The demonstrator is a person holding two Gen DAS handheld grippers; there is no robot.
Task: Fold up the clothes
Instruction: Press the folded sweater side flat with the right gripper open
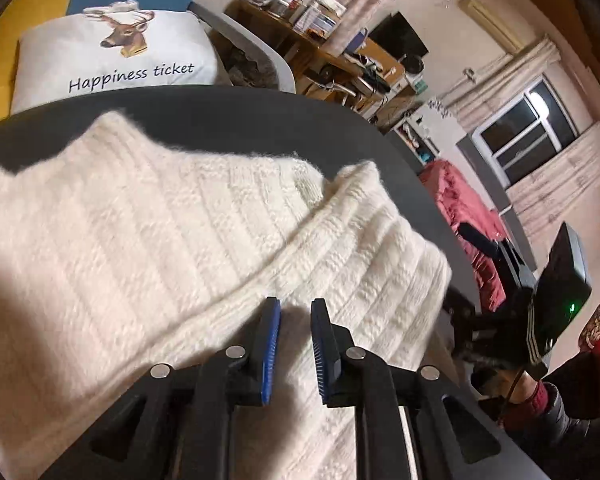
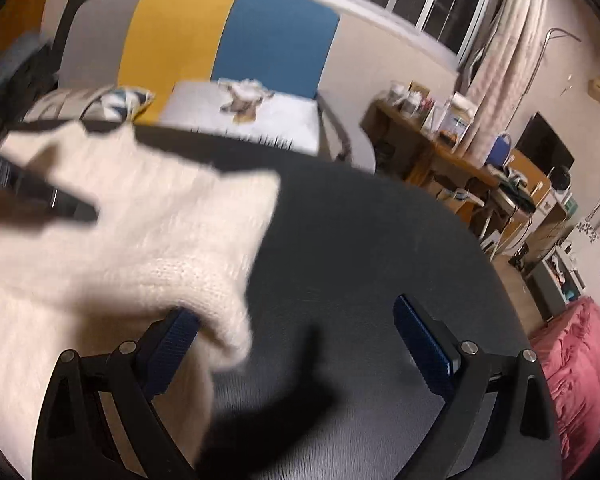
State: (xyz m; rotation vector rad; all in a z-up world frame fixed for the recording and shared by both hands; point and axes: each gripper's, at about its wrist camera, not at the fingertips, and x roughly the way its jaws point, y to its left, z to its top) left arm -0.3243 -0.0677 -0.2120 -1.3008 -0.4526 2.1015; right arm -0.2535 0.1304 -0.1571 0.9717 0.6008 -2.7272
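Cream sweater [image 1: 188,232] lies partly folded on dark bench [image 1: 236,112]; left gripper [image 1: 295,312] hovers over fold, jaws slightly apart, nothing pinched, right gripper [image 2: 296,320] wide open beside sweater hem, likely ready to grab.

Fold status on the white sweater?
Done: the cream sweater lies on the dark table with one layer lapped over another. In hand: nothing; the left gripper hovers over it with a narrow empty gap, the right gripper is wide open at its edge. Left: remaining folds; it's still rumpled.

"Happiness ticket" (white pillow [image 1: 112,56])
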